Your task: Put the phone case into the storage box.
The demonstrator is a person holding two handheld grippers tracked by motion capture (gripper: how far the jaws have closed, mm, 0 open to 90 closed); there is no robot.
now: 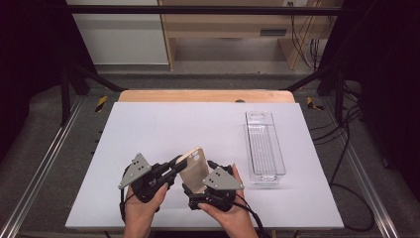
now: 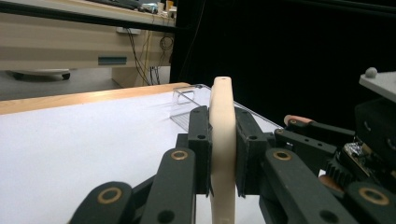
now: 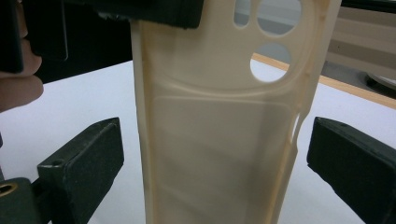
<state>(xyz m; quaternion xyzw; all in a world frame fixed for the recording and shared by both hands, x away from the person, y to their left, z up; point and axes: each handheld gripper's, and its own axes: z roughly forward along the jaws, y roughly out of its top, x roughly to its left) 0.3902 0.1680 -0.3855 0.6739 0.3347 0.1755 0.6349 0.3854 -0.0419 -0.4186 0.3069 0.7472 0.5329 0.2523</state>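
A cream phone case (image 1: pixel 194 166) is held upright above the near middle of the white mat (image 1: pixel 163 129). My left gripper (image 1: pixel 177 163) is shut on its left edge; in the left gripper view the two black pads (image 2: pixel 200 140) press on both sides of the thin case (image 2: pixel 223 116). My right gripper (image 1: pixel 200 176) comes from the right with its jaws spread wide. In the right gripper view its pads (image 3: pixel 88 154) stand apart from the case (image 3: pixel 219 140) on both sides, not touching it. The case shows its inner face and camera cutouts.
A long clear plastic bin (image 1: pixel 284 158) lies lengthwise on the right part of the mat, its end also seen in the left gripper view (image 2: pixel 184 105). A wooden table edge (image 1: pixel 205 95) runs behind the mat. Cables trail at the right.
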